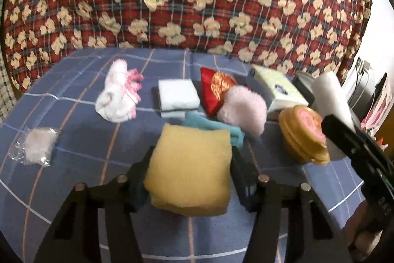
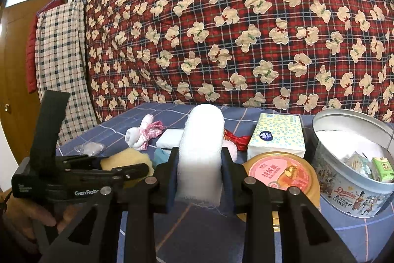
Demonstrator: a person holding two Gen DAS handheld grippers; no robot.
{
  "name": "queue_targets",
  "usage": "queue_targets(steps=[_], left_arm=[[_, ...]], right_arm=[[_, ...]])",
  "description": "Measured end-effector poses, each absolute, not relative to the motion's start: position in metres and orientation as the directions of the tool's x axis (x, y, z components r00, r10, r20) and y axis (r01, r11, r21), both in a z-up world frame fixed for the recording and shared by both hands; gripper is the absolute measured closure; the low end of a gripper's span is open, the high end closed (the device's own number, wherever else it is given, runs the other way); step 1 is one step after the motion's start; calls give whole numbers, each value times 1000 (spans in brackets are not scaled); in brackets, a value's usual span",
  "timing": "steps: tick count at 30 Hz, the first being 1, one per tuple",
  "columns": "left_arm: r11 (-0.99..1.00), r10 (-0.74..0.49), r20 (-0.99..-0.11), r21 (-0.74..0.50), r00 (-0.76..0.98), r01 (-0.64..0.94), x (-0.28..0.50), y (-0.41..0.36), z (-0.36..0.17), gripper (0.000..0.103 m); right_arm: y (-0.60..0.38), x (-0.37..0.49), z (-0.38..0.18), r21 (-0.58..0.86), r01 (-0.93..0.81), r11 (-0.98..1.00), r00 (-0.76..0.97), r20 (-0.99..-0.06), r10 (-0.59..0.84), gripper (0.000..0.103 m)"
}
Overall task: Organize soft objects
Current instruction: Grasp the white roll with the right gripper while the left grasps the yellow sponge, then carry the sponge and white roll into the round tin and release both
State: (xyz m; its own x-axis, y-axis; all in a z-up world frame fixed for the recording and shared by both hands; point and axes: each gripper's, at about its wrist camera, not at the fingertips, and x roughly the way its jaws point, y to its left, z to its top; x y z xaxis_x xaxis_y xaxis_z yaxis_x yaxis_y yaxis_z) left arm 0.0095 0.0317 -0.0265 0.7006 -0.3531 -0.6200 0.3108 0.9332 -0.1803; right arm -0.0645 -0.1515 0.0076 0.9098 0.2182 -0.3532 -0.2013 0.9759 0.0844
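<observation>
L edge of the bed [image 1: 73, 70] (blue check sheet): small clear bag [image 1: 37, 147] w/ pale stuffing, lying alone, untouched. Next along, white-pink socks [image 1: 118, 93], then white foam blocks [image 1: 177, 98], both loose on the sheet. Centre-front: left tongs [image 1: 190, 159] straddle the folded yellow cloth [image 1: 189, 169], pads look pressed on both its sides, so I read it as grasped, tho blur makes contact hard to confirm; a teal cloth [image 1: 214, 126] peeks out just behind it. Behind that, red satin pouch [image 1: 213, 90] touching a pink fluffy ball [image 1: 242, 110]. Further R: tissue pack [image 2: 278, 137], then pink-lidded round container [image 2: 280, 173] in front of it. Right tongs [image 2: 199, 164] clenched on a white gauze roll [image 2: 200, 152], held upright above the sheet, loose threads at its foot. Far R: open cookie tin [image 2: 327, 174] w/ a few small packets inside, prob the destination, can't be sure. Progress est: early-mid; two soft items in hand, none of the cloth items visibly stowed. Socks, foam, pouch, ball, teal cloth, bag all left to sort
</observation>
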Motion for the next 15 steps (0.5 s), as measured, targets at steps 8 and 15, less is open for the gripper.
queue_targets(steps=[8,15], left_arm=[[934,-356,-546,-217,759,282,6,41,-11,46],[921,-385,-449,-244,807,303,-3,32,9,46]], right_arm=[[-171,-73,11,112,-146,983,936,-306,174,69],[-204,-75,18,119,-66,991,955,-282,97,69]])
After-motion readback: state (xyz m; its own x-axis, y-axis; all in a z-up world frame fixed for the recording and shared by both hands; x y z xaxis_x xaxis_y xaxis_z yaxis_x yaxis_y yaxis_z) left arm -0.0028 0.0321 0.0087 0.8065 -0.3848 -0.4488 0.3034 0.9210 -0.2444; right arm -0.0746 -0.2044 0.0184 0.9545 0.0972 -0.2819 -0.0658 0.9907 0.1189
